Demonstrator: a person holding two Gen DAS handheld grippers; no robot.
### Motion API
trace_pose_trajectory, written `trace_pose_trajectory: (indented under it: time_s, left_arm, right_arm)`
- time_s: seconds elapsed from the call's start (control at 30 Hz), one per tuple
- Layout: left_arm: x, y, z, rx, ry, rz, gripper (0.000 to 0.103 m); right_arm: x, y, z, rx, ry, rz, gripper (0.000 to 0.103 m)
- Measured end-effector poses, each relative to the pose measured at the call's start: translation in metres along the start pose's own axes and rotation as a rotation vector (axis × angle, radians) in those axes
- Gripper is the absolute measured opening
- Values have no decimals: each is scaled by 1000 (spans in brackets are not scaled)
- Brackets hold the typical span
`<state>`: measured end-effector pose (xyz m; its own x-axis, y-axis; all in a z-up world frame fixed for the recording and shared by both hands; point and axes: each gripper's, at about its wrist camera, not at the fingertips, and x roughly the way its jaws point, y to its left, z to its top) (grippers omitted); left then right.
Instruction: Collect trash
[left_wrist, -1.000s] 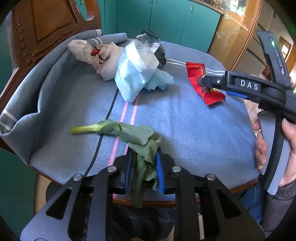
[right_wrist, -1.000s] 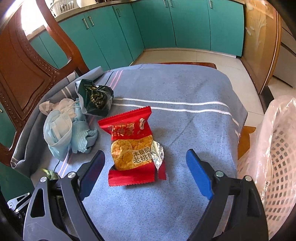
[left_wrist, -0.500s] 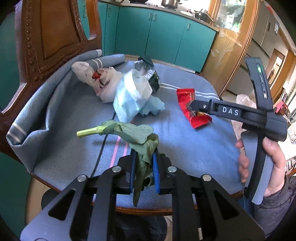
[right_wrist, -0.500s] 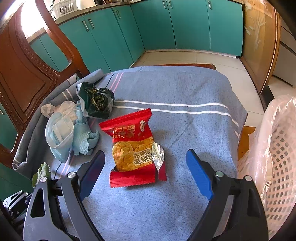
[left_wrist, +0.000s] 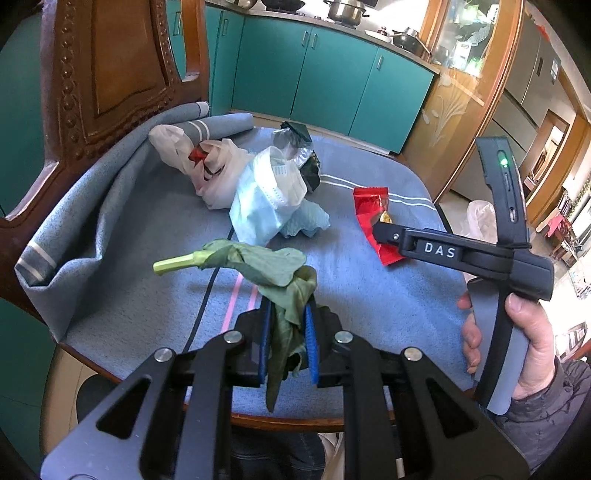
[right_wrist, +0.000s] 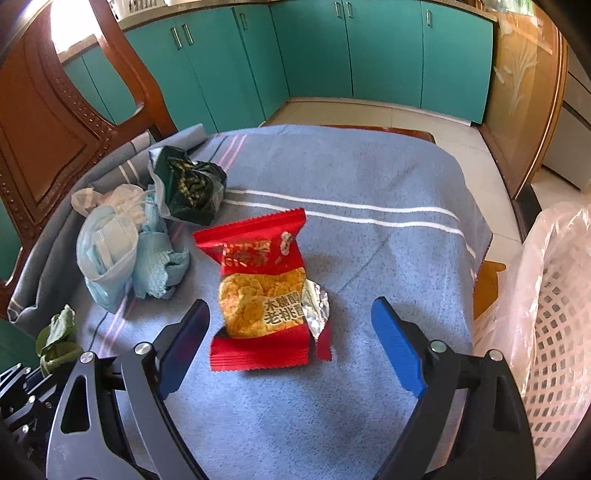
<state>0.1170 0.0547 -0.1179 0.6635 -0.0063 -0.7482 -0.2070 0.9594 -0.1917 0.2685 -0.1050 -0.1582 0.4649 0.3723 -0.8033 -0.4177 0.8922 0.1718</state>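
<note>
My left gripper (left_wrist: 286, 332) hangs above the blue-blanketed bench (left_wrist: 369, 295), jaws clamped on a wilted green vegetable leaf (left_wrist: 258, 262), while my right gripper (right_wrist: 291, 347) hovers wide open around the red snack wrapper (right_wrist: 262, 291).

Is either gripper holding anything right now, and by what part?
The left gripper pinches the wilted vegetable leaf by its limp leafy end; the right gripper holds nothing.
</note>
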Motion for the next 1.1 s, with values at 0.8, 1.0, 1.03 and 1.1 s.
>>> trace_pose_trajectory:
  time_s: [0.8,1.0,1.03,1.1]
  left_arm:
    - [-33,-35,18,107,-118,62,17]
    - [-36,-79,25,207,-150,22,18]
    - [-34,-88,27,220,-146,10,17]
    - [-30,-107,28,251,-140,-16,17]
  right_arm:
    - [-48,15,0,-112,-184,65,44]
    - [-106,-39,1,6,-307,57,44]
    - [-111,-46,1,14,-316,43,44]
    - [-128,-69,-3,45,-339,-7,44]
